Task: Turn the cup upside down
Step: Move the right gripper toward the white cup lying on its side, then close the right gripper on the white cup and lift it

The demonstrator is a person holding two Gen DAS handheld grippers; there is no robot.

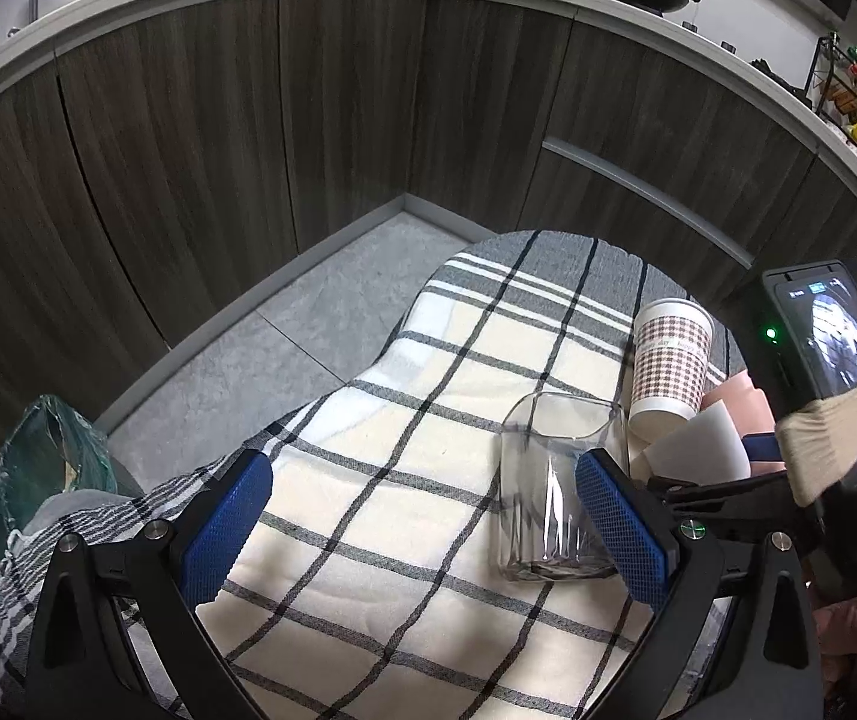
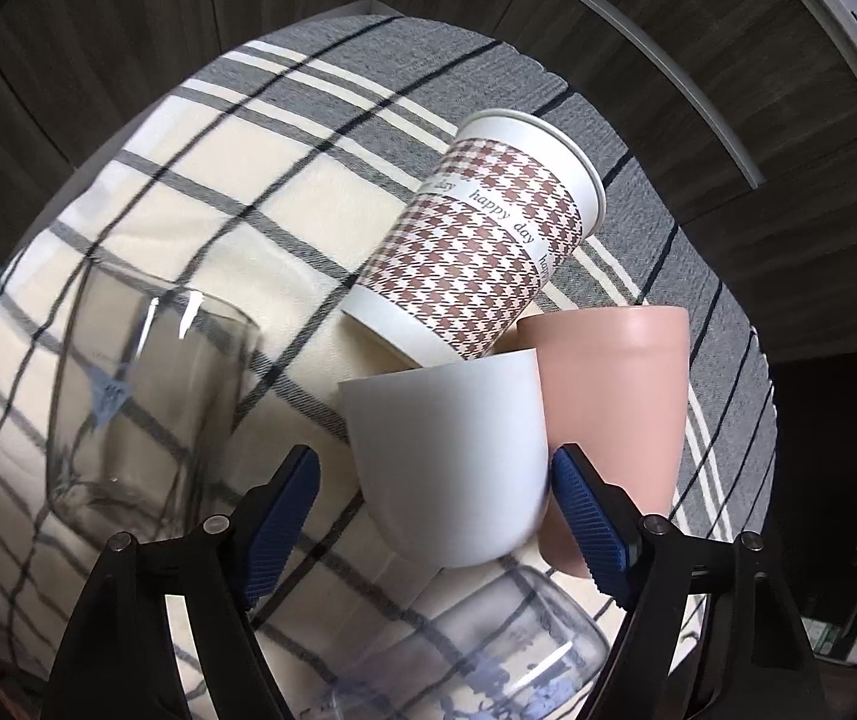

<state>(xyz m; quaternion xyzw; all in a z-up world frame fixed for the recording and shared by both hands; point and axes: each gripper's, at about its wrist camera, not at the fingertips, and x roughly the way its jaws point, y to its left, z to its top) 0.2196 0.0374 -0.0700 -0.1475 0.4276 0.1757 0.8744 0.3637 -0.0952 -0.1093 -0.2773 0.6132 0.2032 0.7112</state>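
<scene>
A green plastic bag [image 1: 32,468] is seen at far left, beside the checked cloth [image 1: 404,420]. The left gripper [image 1: 422,534] is spread wide, nothing held; a square clear glass [image 1: 554,492] stands upright just behind its right finger. In the right wrist view, the right gripper [image 2: 434,522] is parted, not clamped, around the white cup [image 2: 446,456], with a pink cup [image 2: 614,420] beside it. A houndstooth paper cup [image 2: 482,252] is crowded in behind, and 1 more glass [image 2: 488,660] lies below.
</scene>
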